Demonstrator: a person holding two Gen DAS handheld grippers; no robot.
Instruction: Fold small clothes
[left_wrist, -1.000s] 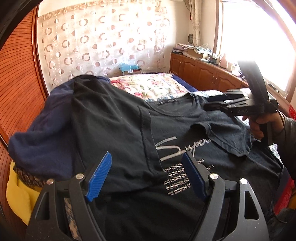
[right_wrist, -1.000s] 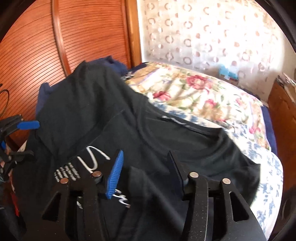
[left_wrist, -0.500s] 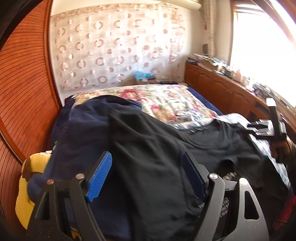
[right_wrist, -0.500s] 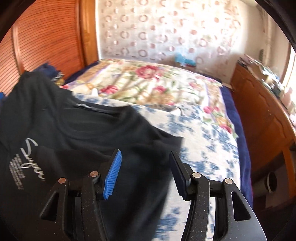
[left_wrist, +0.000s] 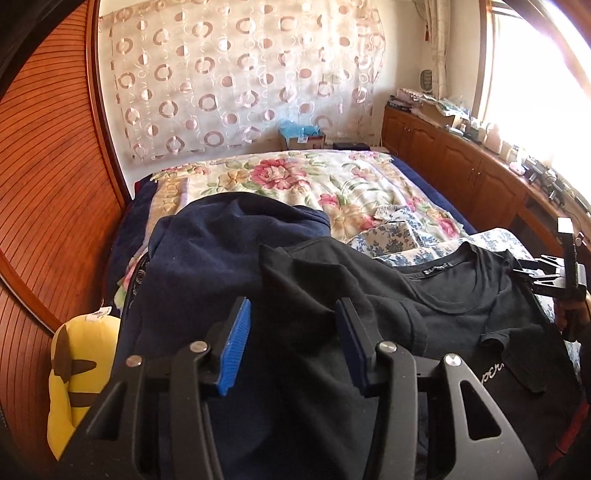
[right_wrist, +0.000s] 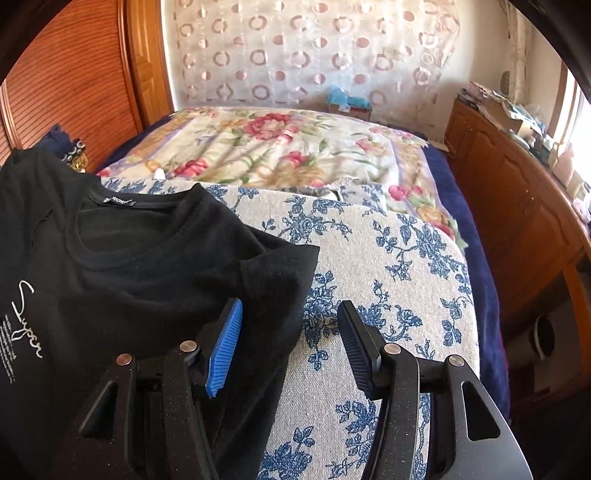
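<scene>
A black T-shirt with white script print lies face up across a blue-flowered cushion, neck toward the bed. It also shows in the right wrist view. My left gripper is open and empty, above the shirt's left shoulder and sleeve. My right gripper is open and empty, over the edge of the shirt's right sleeve, which has slid between its jaws; from the left wrist view the right gripper sits at the shirt's far sleeve.
A navy garment lies under the shirt's left side. A yellow plush toy sits at the left by the wooden wardrobe. A flowered bedspread lies beyond. Wooden cabinets run along the right.
Both grippers have drawn apart and back from the shirt's middle to its sleeves, left one to the left, right one to the right. Both stay open.
</scene>
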